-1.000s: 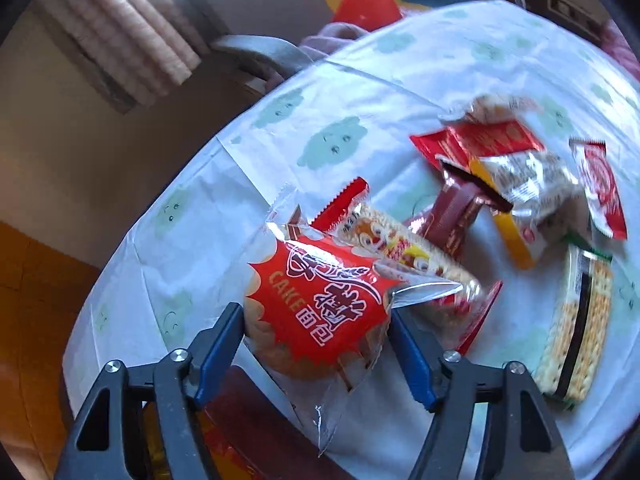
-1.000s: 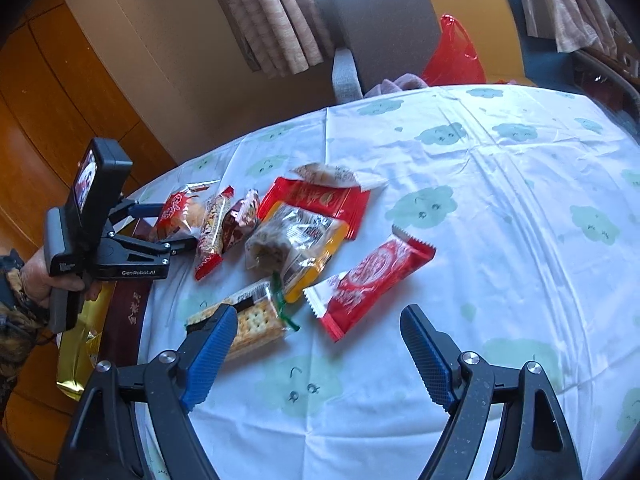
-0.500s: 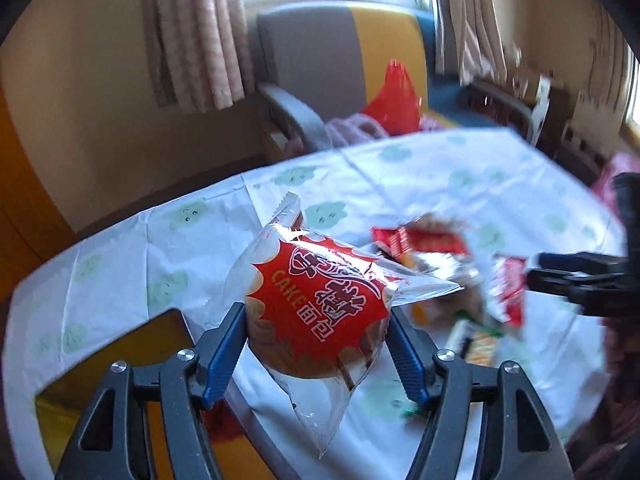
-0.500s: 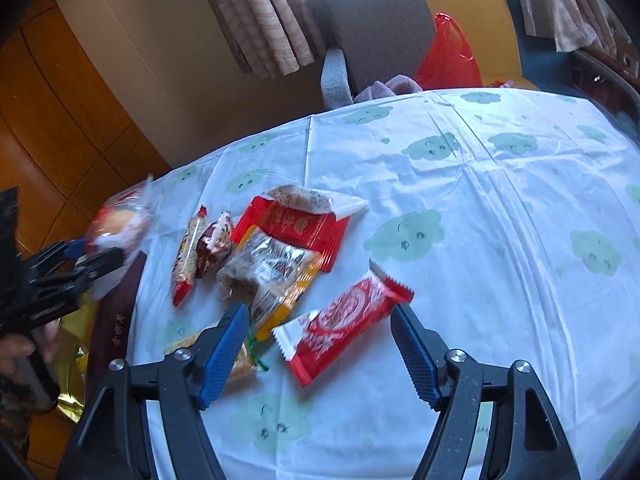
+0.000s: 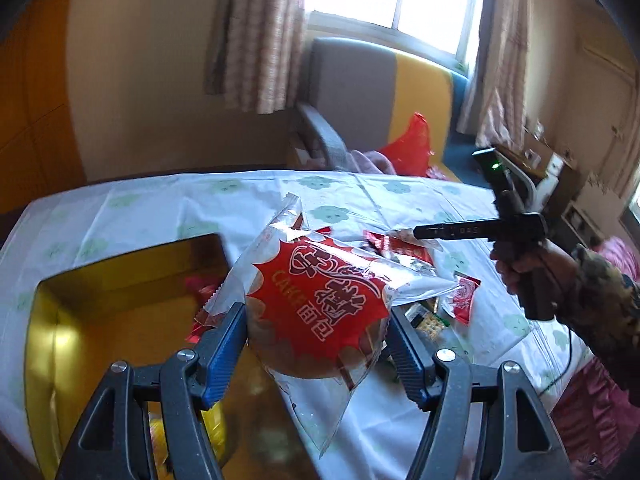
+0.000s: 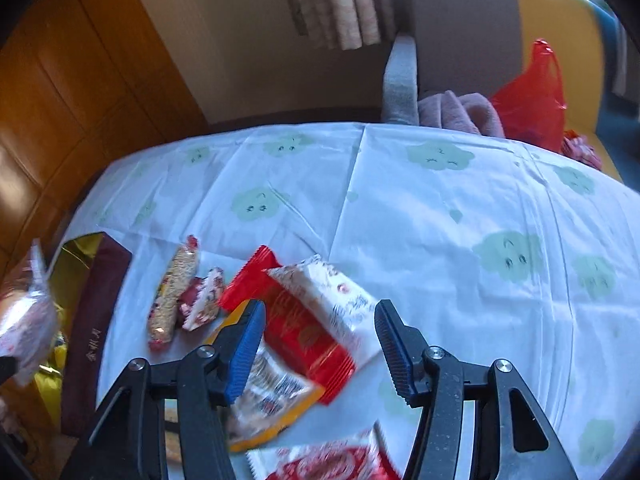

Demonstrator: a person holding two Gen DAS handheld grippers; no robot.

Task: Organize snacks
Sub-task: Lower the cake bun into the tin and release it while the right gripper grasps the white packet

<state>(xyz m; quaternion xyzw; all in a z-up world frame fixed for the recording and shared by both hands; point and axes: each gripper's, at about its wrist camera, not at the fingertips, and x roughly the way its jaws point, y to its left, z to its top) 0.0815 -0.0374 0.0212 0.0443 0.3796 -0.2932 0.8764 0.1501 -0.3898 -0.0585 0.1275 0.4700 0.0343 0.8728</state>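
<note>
My left gripper (image 5: 316,320) is shut on a round cake in a clear packet with a red label (image 5: 320,292). It holds the packet in the air by the open gold box (image 5: 120,280). My right gripper (image 6: 319,312) hovers over the snack pile, jaws closing. A red packet (image 6: 296,320) and a white packet (image 6: 332,296) lie below the gap, and the pads touch neither. A clear packet with a yellow edge (image 6: 276,392) and a red wafer packet (image 6: 328,464) lie nearer. In the left wrist view a hand (image 5: 520,268) holds the right gripper (image 5: 440,232).
A long noodle snack (image 6: 176,292) and a small candy packet (image 6: 202,300) lie left of the pile, near the box's maroon wall (image 6: 96,320). The cloud-print tablecloth (image 6: 440,220) covers the round table. An armchair (image 5: 352,92) with a red plastic bag (image 5: 412,148) stands behind it.
My left gripper has lifted the cake packet off the pile and swung it over to the gold box. My right gripper has moved from the red wafer packet to the red and white packets, jaws narrower.
</note>
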